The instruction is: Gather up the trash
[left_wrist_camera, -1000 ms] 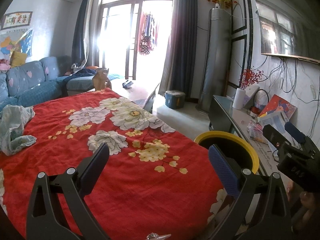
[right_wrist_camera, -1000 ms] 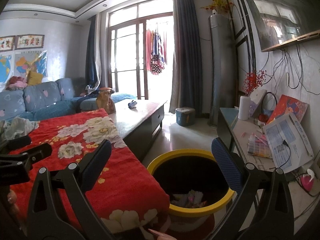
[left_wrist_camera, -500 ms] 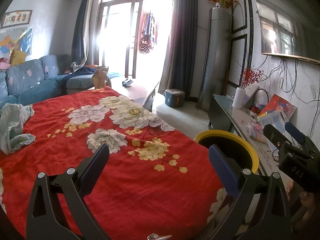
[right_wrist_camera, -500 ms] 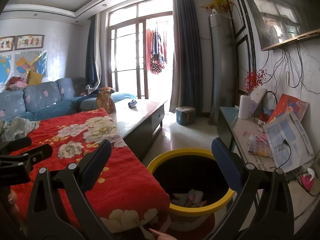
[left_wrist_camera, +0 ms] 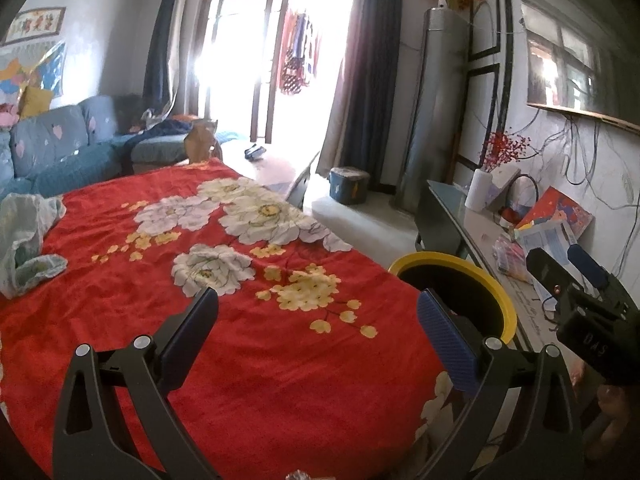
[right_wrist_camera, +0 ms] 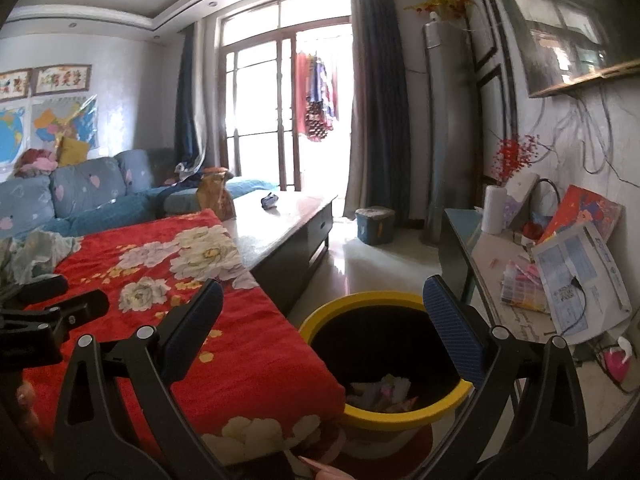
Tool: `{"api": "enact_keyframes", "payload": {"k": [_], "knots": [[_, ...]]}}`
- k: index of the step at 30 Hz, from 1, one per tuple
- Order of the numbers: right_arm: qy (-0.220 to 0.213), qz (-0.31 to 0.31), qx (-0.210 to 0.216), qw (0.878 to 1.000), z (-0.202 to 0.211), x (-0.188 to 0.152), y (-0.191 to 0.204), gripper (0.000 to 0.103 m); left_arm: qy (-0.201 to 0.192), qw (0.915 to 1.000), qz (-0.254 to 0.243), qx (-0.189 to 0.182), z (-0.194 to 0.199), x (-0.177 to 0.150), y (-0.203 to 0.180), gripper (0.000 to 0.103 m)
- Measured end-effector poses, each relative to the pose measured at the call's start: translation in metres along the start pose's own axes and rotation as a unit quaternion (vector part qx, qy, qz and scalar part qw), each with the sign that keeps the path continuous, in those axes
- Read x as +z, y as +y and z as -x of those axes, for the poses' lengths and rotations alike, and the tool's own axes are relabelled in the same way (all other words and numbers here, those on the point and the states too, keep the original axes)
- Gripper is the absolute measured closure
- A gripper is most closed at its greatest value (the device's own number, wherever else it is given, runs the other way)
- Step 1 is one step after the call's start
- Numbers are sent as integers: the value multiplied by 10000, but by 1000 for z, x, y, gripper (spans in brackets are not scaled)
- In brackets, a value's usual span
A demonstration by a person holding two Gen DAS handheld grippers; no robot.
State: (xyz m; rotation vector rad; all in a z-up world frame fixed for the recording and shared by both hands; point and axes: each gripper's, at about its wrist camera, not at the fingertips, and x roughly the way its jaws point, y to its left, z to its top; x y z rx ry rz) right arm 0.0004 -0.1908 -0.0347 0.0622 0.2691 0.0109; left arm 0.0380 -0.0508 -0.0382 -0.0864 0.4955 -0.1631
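— Where's the rubbish?

— Inside the yellow-rimmed bin (right_wrist_camera: 384, 360), crumpled scraps (right_wrist_camera: 384, 390) at its bottom. The bin stands just beside the corner of the red flowered cloth (left_wrist_camera: 224, 312).

— And the grippers?

— The right gripper (right_wrist_camera: 320, 340) hangs over the bin, jaws wide, holding nothing. The left gripper (left_wrist_camera: 316, 332) hovers above the cloth, left of the bin, jaws wide and empty too

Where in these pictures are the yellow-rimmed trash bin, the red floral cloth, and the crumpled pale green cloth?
yellow-rimmed trash bin (right_wrist_camera: 404, 414), right wrist view, on its front yellow rim.
red floral cloth (left_wrist_camera: 256, 360), left wrist view, on a plain red patch.
crumpled pale green cloth (left_wrist_camera: 24, 232), left wrist view, on its bunched middle.
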Motion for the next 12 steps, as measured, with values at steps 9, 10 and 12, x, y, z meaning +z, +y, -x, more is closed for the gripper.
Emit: {"api": "enact_keyframes", "payload": {"k": [9,10,12], "knots": [[972,490,2057,9725,-45,42,145,11,394,9706,1458,1873,49,1,181,6],[1408,693,2566,9537,-57,42,189,11,474,9554,1687,2376,60,-5,216,6],[1991,924,3113,9246,-71,34,253,11,679,9229,2060,3182,80,-20,278,6]]}}
